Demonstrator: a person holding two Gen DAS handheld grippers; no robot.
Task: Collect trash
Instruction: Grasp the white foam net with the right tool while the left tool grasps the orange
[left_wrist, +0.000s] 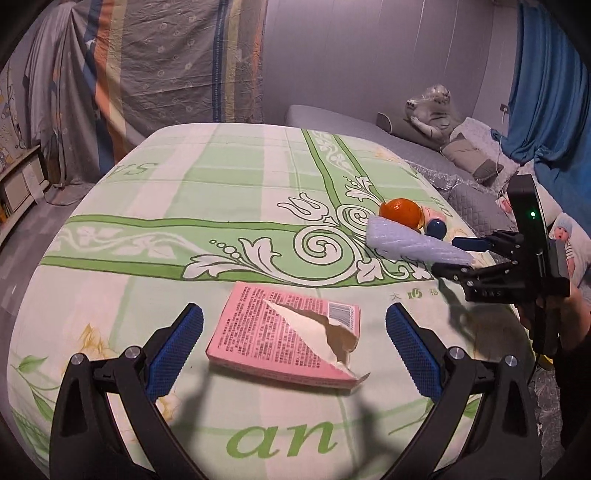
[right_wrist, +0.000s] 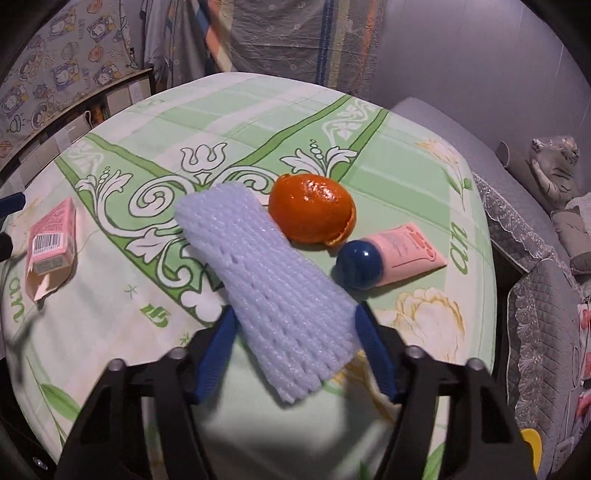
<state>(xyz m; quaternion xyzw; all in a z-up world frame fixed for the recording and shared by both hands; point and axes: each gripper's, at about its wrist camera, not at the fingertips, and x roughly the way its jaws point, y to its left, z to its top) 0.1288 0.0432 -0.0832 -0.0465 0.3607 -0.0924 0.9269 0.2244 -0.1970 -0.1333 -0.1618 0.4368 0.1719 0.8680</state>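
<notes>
Desk (left_wrist: 229, 192) under green floral cloth. Striped sheets (left_wrist: 155, 62) hang behind, grey wall (left_wrist: 369, 55) beside. Blue curtain (left_wrist: 546, 81) at right. Grey sofa (left_wrist: 332, 118) with cushions, plush toy (left_wrist: 432, 110).

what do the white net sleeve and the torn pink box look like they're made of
White net sleeve: looks like soft foam mesh, matte, with a puffy woven lattice of holes. Torn pink box: seemingly thin cardboard, printed smooth outside; the rip shows a pale fibrous layer and a brownish inside.
</notes>
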